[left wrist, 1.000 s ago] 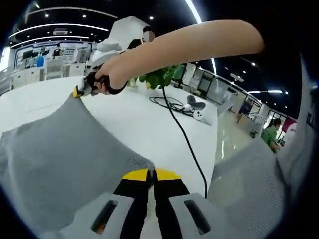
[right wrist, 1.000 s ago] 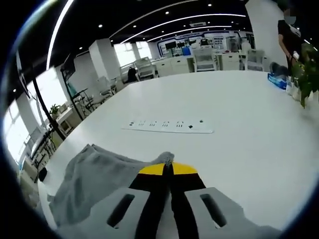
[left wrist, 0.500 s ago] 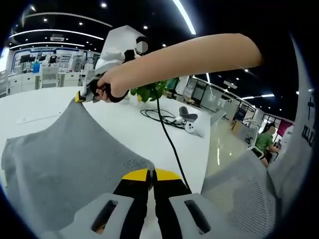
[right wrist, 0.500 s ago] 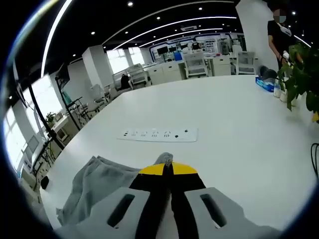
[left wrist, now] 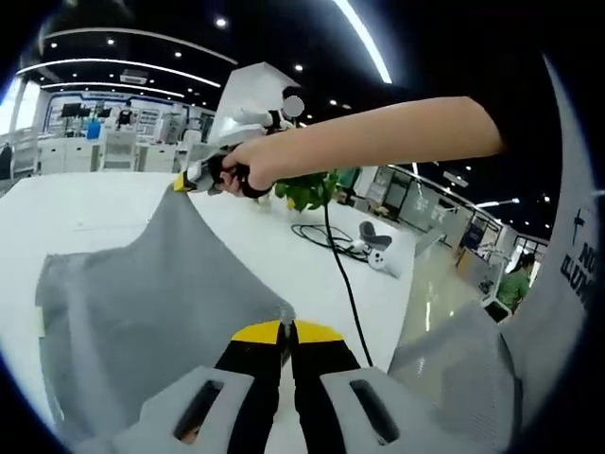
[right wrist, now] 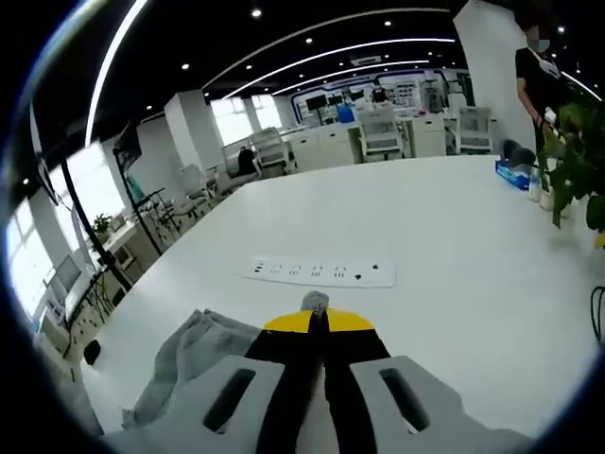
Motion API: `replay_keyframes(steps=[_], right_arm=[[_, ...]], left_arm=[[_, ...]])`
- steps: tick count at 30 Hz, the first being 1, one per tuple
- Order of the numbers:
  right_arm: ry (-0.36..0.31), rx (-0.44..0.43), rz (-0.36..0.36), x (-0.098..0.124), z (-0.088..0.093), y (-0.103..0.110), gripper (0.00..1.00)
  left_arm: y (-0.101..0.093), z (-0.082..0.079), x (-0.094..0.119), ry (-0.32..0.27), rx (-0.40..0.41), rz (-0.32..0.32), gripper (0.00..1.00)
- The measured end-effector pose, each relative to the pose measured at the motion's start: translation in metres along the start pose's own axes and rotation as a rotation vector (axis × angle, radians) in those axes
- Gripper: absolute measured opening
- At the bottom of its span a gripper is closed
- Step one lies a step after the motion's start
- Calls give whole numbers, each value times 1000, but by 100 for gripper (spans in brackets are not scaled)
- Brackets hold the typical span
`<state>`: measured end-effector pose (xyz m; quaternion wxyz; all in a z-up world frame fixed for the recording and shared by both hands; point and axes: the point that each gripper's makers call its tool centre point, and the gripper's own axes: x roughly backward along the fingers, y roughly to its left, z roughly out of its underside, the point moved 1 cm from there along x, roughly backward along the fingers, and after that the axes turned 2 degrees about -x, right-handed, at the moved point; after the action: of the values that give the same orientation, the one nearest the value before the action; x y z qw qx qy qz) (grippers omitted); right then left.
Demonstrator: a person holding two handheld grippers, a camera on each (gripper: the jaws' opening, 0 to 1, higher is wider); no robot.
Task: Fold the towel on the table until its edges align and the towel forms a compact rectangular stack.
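A grey towel [left wrist: 142,293] hangs stretched between both grippers above the white table [left wrist: 85,203]. My left gripper [left wrist: 286,328] is shut on one corner of it. In the left gripper view my right gripper [left wrist: 186,181], held in a person's hand [left wrist: 248,172], is shut on the other corner, farther out and higher. In the right gripper view my right gripper [right wrist: 317,320] pinches a small tuft of towel [right wrist: 314,302], and the rest of the towel [right wrist: 189,364] droops down to the left over the table [right wrist: 454,246].
A white power strip [right wrist: 321,272] lies on the table ahead of the right gripper. A potted plant [left wrist: 307,189], a black cable [left wrist: 345,274] and a small white device [left wrist: 378,257] sit farther off. A blue box [right wrist: 515,170] and a standing person [right wrist: 544,76] are at the right.
Both grippers have lifted the towel a little higher and shifted; in the left gripper view the right gripper now sits further right. The hanging towel has drawn narrower in the right gripper view.
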<state>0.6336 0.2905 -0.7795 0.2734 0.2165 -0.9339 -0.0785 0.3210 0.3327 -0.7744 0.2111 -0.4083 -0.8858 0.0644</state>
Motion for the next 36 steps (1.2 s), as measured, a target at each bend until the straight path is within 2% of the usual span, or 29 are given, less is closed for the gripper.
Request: replay_keyframes(steps=[5, 14, 16, 18, 31, 36], right_arm=[[-8, 6, -31, -12, -8, 19, 1], [-11, 25, -82, -20, -14, 60, 1], [-12, 36, -105, -18, -13, 79, 1], [-10, 43, -118, -21, -13, 89, 1], [15, 72, -183, -55, -7, 134, 1], [27, 84, -200, -65, -1, 149, 1]], left_arm=[[16, -4, 22, -34, 24, -59, 3], [40, -2, 51, -58, 42, -149, 3], [45, 0, 58, -66, 59, -173, 3], [50, 3, 65, -71, 74, -196, 3], [88, 19, 104, -112, 153, -322, 3], [104, 31, 115, -120, 192, -374, 3]])
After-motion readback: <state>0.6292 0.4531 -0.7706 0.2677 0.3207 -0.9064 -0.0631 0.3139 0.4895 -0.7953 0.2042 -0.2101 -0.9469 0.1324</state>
